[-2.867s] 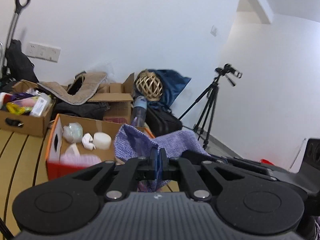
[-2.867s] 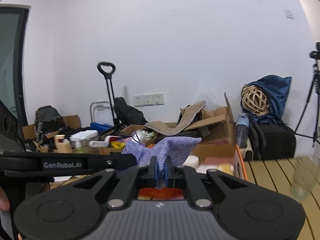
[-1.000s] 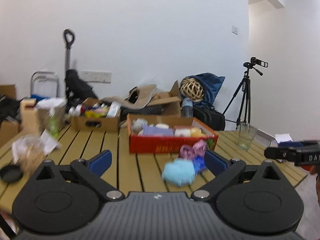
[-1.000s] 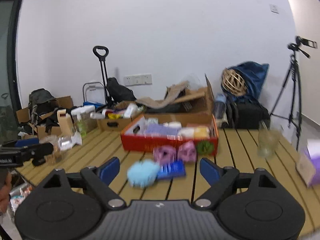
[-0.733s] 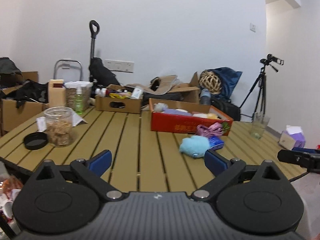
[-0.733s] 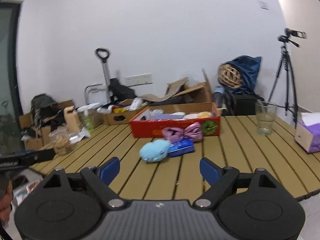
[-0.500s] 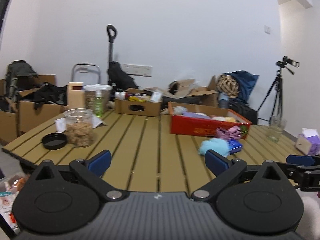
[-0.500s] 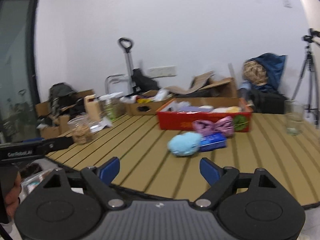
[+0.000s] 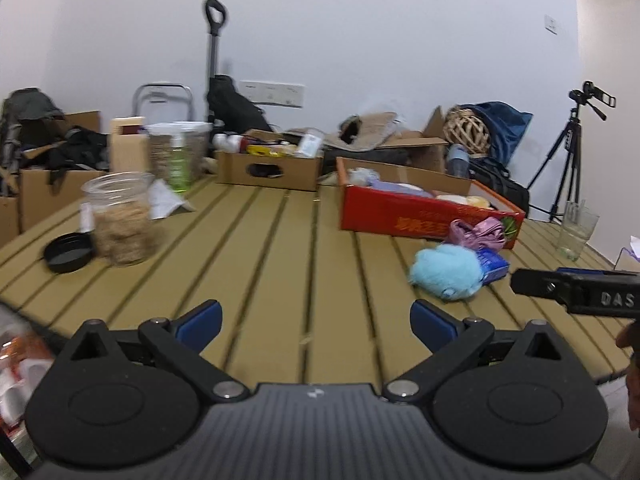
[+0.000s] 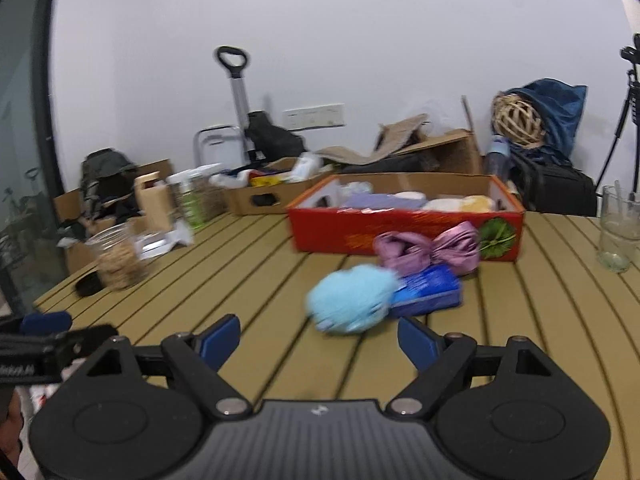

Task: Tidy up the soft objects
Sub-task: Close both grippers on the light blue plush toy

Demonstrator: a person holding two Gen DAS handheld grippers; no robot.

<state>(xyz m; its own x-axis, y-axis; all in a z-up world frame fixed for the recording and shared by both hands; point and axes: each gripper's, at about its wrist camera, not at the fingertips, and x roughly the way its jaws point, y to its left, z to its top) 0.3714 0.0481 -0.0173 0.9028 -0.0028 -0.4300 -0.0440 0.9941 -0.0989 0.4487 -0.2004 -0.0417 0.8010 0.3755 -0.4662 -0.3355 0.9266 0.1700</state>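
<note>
We see our left gripper (image 9: 316,320) with jaws spread wide and empty above the slatted wooden table (image 9: 260,240). A fluffy light-blue plush (image 9: 446,271) touches a blue packet (image 9: 491,263), just beside a purple cloth bundle (image 9: 478,232) fronting the red cardboard box (image 9: 404,216).

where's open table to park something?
Bare slats run between the oat jar and the red box, down to the left claw. Crowded by the blue plush, blue pack and pink bundle.

"DAS" on right tongs (image 9: 576,292), yellow characters on red box (image 9: 424,222), unreadable
</note>
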